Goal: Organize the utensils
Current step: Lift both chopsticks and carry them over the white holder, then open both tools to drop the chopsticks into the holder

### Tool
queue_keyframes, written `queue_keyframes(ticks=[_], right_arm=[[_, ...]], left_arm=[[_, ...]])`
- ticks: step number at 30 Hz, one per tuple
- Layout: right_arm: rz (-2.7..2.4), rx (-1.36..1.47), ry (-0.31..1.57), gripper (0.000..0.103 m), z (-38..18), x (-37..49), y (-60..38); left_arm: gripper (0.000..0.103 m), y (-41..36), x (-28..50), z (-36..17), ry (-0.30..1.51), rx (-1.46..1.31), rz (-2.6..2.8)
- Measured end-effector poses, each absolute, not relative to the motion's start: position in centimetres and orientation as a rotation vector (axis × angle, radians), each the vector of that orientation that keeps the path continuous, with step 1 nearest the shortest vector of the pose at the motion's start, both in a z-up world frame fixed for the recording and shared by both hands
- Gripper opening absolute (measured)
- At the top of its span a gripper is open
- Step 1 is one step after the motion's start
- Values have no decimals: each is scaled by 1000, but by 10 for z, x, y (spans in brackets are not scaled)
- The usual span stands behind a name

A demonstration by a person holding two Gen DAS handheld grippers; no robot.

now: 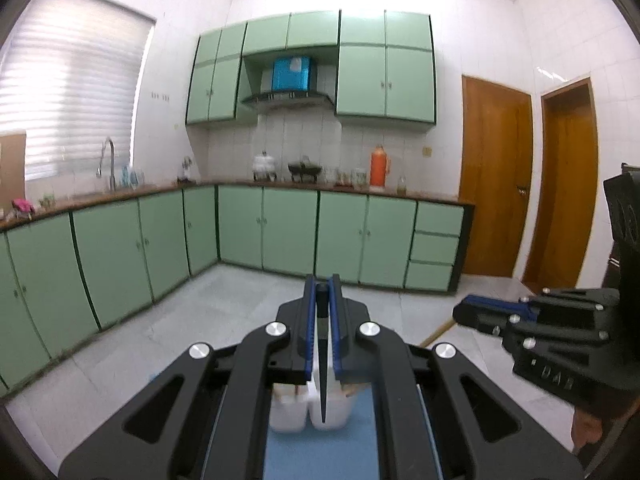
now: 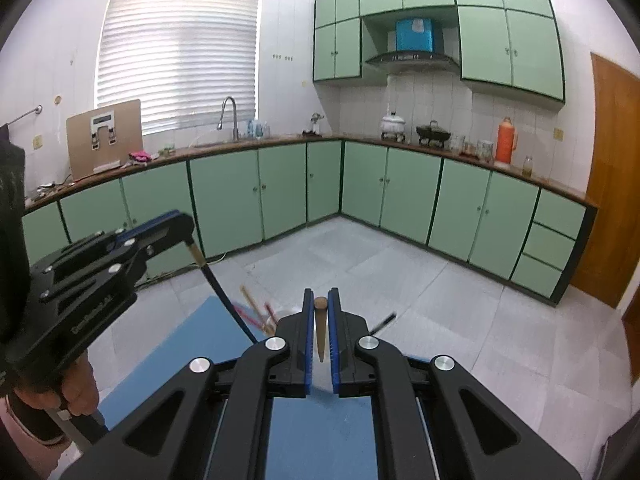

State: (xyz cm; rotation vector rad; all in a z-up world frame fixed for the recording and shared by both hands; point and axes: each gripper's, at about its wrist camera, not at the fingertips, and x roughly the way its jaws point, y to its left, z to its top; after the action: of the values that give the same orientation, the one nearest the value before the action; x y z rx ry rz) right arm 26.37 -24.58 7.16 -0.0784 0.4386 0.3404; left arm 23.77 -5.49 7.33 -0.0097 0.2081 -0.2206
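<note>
Two hand-held grippers: left point(image 1: 322, 300) pinches black chopstick point(image 1: 322, 364); lettering unreadable.

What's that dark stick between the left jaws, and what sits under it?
A black chopstick is clamped there, hanging point-down over a white two-part holder on the blue mat, seen in the left wrist view.
</note>
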Motion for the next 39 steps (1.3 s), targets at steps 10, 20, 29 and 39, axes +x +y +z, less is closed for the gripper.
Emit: queue_keyframes(ticks=[10, 20, 29, 39], right_arm=[[328, -70, 466, 7, 55, 322, -237], [318, -50, 569, 7, 7, 364, -231], [319, -41, 578, 10, 1, 365, -227], [254, -25, 500, 37, 17, 329, -247]], left_arm=[[6, -76, 292, 68, 164, 42, -156], [6, -53, 348, 14, 327, 8, -124], [12, -35, 345, 9, 343, -14, -119], [46, -20, 306, 33, 266, -44, -108]])
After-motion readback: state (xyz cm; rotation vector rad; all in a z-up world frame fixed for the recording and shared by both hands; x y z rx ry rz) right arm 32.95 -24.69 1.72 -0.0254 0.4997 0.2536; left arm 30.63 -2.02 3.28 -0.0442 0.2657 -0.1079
